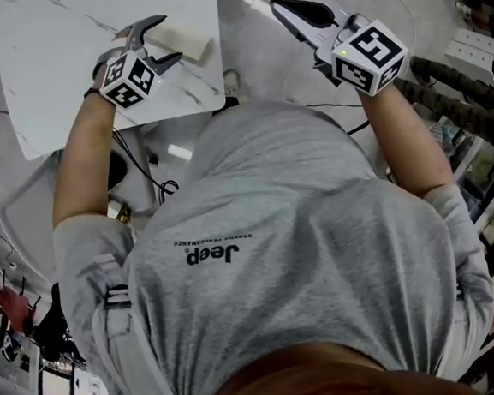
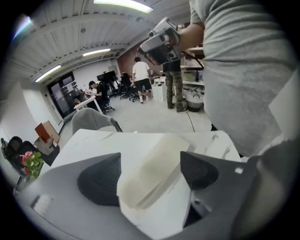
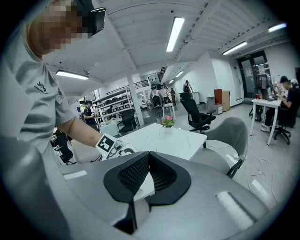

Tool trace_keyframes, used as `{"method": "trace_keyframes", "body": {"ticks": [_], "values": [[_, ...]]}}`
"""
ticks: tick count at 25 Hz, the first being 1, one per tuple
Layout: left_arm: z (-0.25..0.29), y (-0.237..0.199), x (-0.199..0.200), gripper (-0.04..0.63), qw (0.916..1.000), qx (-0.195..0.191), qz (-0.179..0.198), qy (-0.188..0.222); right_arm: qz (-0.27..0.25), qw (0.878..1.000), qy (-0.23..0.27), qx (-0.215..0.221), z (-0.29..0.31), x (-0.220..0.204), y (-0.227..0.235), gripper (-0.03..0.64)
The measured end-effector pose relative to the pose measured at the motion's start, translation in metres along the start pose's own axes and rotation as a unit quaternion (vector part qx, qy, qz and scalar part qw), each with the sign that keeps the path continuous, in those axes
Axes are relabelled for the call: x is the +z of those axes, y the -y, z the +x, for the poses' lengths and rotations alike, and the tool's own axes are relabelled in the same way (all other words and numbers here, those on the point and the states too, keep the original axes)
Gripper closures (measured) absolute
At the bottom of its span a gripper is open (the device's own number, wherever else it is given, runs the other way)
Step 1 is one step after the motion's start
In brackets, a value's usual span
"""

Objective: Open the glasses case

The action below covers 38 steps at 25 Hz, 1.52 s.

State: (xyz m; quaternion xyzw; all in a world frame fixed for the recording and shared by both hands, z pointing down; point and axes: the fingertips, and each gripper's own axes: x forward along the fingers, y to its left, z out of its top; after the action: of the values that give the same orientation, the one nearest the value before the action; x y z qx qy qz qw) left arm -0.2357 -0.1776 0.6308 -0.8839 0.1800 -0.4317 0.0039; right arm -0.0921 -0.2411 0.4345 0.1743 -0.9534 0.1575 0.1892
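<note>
The glasses case (image 1: 183, 41), cream and closed, lies slantwise on the white marble table (image 1: 62, 45) in the upper left of the head view, close to the table's right edge and a little above its lower right corner. The left gripper (image 1: 171, 37) hangs over that spot with its jaws wide apart. In the left gripper view the case (image 2: 152, 171) shows between the two dark pads (image 2: 99, 180), and neither pad presses on it. The table top left of the case is bare up to its far edge, where a grey chair (image 2: 91, 121) stands. The right gripper (image 1: 278, 7) is in the upper middle of the head view, off the table and over the grey floor (image 1: 269, 53), with its jaws closed on nothing.
</note>
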Motion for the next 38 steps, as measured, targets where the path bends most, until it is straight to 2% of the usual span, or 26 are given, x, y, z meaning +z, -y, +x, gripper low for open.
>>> {"method": "trace_keyframes", "body": {"ticks": [5, 10, 15, 22, 36, 38], "values": [[0.019, 0.005, -0.011, 0.163, 0.998, -0.051, 0.036, -0.01, 0.008, 1.0, -0.007, -0.006, 0.008, -0.004, 0.003, 0.612], [0.024, 0.009, -0.012, 0.163, 0.995, -0.087, 0.048, -0.012, 0.014, 1.0, -0.009, -0.016, 0.009, -0.006, 0.007, 0.612], [0.029, 0.019, -0.019, 0.163, 0.989, -0.124, 0.073, -0.033, 0.017, 1.0, -0.008, -0.024, 0.006, -0.005, 0.009, 0.613], [0.031, 0.012, -0.019, 0.177, 0.9883, -0.131, 0.07, -0.033, 0.019, 0.999, -0.007, -0.031, 0.004, -0.006, 0.012, 0.612], [0.021, 0.011, -0.011, 0.221, 0.9778, -0.186, 0.075, -0.061, 0.019, 0.999, -0.003, -0.041, -0.008, -0.006, 0.015, 0.612], [0.018, 0.011, -0.009, 0.245, 0.9759, -0.192, 0.08, -0.066, 0.019, 0.999, -0.002, -0.041, -0.009, -0.005, 0.014, 0.612]]}}
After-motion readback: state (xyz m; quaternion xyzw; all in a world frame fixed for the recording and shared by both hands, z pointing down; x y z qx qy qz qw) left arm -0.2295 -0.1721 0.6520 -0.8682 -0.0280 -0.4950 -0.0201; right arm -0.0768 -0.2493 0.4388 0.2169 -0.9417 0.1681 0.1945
